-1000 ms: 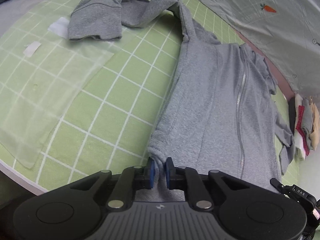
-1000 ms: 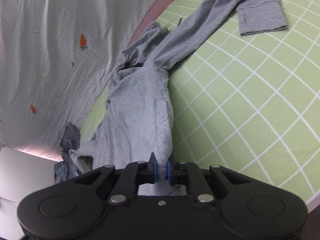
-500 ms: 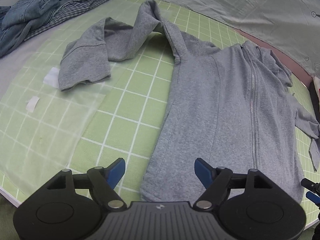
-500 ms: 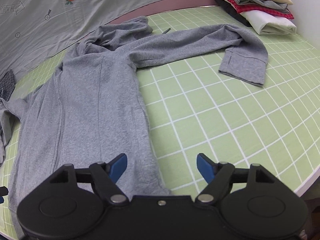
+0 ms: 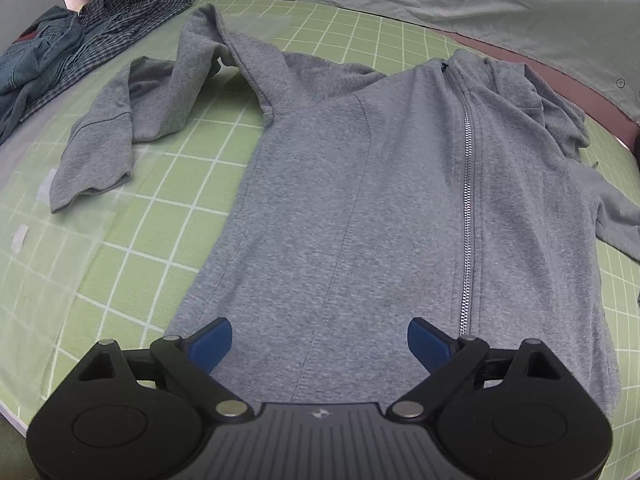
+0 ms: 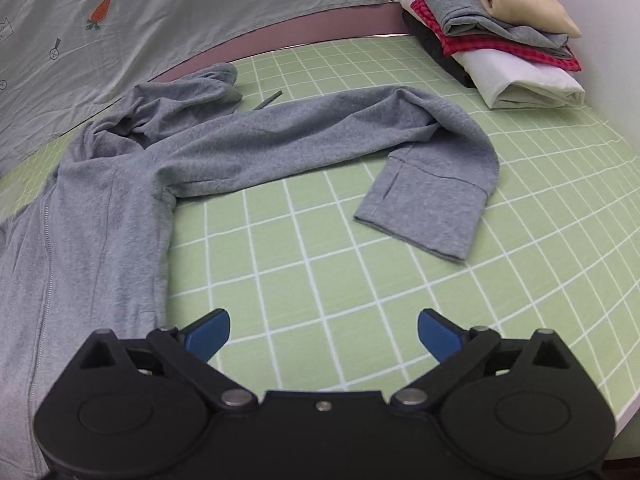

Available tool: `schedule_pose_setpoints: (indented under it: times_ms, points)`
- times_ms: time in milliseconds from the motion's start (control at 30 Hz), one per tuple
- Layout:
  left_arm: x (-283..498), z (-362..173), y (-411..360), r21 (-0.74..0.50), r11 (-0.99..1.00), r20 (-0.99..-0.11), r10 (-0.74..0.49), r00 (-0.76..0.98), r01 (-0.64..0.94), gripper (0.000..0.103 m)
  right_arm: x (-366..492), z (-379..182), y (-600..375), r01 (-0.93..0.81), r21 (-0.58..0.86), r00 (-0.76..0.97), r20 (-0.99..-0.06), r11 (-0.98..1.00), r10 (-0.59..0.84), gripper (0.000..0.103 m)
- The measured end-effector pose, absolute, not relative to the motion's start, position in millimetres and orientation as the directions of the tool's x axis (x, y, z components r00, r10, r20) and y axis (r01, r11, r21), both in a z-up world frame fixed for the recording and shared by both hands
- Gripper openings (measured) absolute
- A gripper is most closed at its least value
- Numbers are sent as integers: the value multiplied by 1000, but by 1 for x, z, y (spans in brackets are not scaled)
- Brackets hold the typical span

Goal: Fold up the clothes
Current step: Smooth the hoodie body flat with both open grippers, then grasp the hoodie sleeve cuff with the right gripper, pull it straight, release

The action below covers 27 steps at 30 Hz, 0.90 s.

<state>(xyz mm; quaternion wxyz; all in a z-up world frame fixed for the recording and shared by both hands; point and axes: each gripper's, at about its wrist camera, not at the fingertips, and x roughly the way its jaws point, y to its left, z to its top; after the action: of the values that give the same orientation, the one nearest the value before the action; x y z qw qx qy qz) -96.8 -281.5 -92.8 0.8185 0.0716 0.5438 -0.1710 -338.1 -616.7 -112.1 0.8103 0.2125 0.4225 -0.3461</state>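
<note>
Hoodie [image 5: 360,208]: grey zip-front knit, spread front-up on the green grid mat [image 6: 360,300], hem toward the near edge, hood [image 6: 176,100] bunched at the far edge. Zip [image 5: 466,200] closed along the middle.

Sleeves: left sleeve [image 5: 132,128] bent back on itself toward the mat's left side, cuff lying flat; right sleeve [image 6: 320,136] stretched out toward the right, cuff [image 6: 424,208] turned back toward the near edge.

Handling, as judged: soft, limp, of middling weight; it will sag and drag rather than hold a line, and the knit should grip well between pads. Zip is the one stiff line and will resist a crease across it. Likely holds: cuffs, shoulder seams, hem corners, pinched at an edge so both layers come together.

Left gripper [image 5: 320,340]: jaws wide apart, holding nothing, over the hem. Right gripper [image 6: 324,332]: jaws wide apart, holding nothing, over bare mat just right of the body.

Surroundings: folded stack [image 6: 492,36] at the far right corner, close to the right sleeve's reach; loose checked and denim garments [image 5: 80,36] at the far left; clear sheet [image 5: 52,248] under the left cuff; small dark cord [image 6: 267,101] beside the hood. Nothing lies on the hoodie.
</note>
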Motion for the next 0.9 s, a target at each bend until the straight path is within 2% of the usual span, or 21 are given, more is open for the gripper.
schedule_pose_setpoints:
  times_ms: [200, 400, 533, 600, 667, 700, 733, 900]
  points:
    - [-93, -108, -304, -77, 945, -931, -183, 315, 319, 96, -346, -123, -659, 773, 32, 377, -826, 634, -419, 101]
    - [-88, -121, -324, 0, 953, -942, -102, 320, 304, 103, -346, -133, -698, 826, 56, 357, -821, 561, -444, 100]
    - [-85, -122, -331, 29, 952, -947, -72, 313, 306, 103, -346, -140, -724, 858, 72, 342, -819, 509, -461, 63]
    - [-83, -122, -331, 28, 951, -949, -72, 306, 309, 103, -350, -139, -728, 858, 53, 333, -814, 510, -476, 54]
    - [-82, -122, -331, 25, 950, -952, -73, 298, 311, 103, -354, -138, -731, 857, 29, 324, -808, 515, -493, 23]
    - [-82, -122, -331, 24, 950, -953, -73, 293, 313, 103, -356, -137, -732, 856, 18, 319, -804, 517, -501, 17]
    - [-81, -122, -330, 22, 949, -955, -73, 289, 314, 103, -358, -136, -733, 855, 6, 315, -801, 519, -509, 7]
    - [-78, -122, -331, 21, 950, -963, -65, 263, 312, 103, -381, -135, -758, 874, -96, 233, -778, 477, -584, 5]
